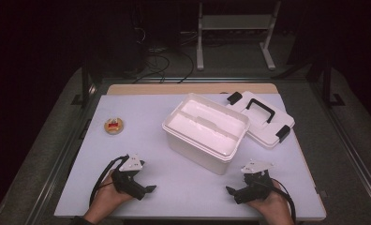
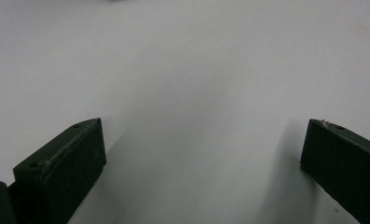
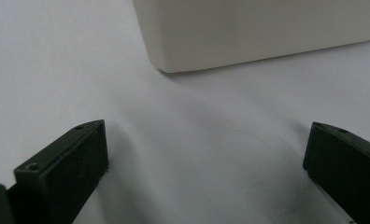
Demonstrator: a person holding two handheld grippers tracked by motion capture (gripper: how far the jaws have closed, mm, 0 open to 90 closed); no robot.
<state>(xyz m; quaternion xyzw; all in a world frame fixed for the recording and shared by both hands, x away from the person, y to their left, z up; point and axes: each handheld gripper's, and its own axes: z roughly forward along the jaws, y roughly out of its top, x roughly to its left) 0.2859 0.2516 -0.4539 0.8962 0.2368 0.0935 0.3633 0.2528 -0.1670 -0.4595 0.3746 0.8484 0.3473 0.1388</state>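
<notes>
A white open box point(image 1: 206, 131) stands in the middle of the white table point(image 1: 141, 117), and its lower corner point(image 3: 174, 42) shows in the right gripper view. Its lid point(image 1: 259, 118), with a black handle and black clips, lies flat behind it to the right. A small round tan object with a red centre point(image 1: 114, 125) sits at the left. My left gripper point(image 1: 148, 190) rests near the front edge at the left, jaws wide apart and empty point(image 2: 204, 154). My right gripper point(image 1: 230, 191) rests at the front right, open over bare table point(image 3: 206, 158).
The table's front edge point(image 1: 188, 218) runs just below both hands. Dark floor, cables and a white metal stand point(image 1: 235, 28) lie beyond the far edge. Black frame rails point(image 1: 85, 84) flank the table.
</notes>
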